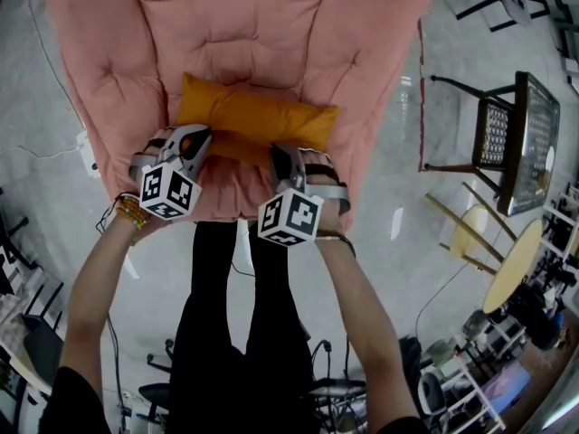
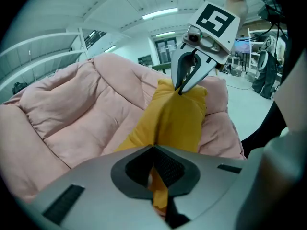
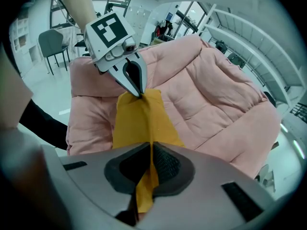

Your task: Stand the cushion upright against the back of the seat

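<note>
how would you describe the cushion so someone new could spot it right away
Find the big pink padded seat at the top of the head view. Across its front lies a small mustard-yellow cushion, its near edge pinched by the left gripper and the right gripper. It is the only yellow thing on the pink padding.

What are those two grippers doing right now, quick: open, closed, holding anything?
The left gripper: closed, pinching an edge of the yellow cushion.
The right gripper: closed, pinching the same cushion's edge.
</note>
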A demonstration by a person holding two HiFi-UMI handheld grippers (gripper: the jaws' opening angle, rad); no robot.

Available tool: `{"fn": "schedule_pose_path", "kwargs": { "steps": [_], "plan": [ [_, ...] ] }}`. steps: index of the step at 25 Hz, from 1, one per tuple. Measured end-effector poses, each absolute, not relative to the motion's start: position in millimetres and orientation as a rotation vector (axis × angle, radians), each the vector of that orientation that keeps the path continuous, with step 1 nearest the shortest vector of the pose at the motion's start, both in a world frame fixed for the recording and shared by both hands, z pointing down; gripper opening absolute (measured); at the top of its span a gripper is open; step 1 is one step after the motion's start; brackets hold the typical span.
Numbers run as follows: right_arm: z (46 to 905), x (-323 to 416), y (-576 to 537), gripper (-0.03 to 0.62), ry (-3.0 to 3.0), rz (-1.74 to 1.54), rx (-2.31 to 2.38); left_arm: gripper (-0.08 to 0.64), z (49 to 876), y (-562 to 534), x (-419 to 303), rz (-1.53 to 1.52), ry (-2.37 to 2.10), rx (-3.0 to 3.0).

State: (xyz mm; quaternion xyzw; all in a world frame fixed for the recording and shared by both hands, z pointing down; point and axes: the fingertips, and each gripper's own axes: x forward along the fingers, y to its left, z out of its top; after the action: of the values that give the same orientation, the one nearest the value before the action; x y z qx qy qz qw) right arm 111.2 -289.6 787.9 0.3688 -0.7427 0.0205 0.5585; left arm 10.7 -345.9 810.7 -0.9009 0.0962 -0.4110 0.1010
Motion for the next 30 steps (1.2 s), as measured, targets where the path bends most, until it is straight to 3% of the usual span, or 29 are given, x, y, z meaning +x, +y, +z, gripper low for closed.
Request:
{"fn": "schedule_pose_path", "kwargs": {
  "steps": [13, 30],
  "plan": [
    [745.3, 96.4, -333.7, 0.023, -1.811, 0.087, 1.207, 0.017, 736.1, -420.1, 14.8, -1.138, 0.362, -2.429],
    [764.0, 70.3, -366.2, 0.020, -1.828, 0.453, 1.497, 0.018, 685.8, -468.1, 62.4, -1.046, 0.463, -2.343]
  ]
}}
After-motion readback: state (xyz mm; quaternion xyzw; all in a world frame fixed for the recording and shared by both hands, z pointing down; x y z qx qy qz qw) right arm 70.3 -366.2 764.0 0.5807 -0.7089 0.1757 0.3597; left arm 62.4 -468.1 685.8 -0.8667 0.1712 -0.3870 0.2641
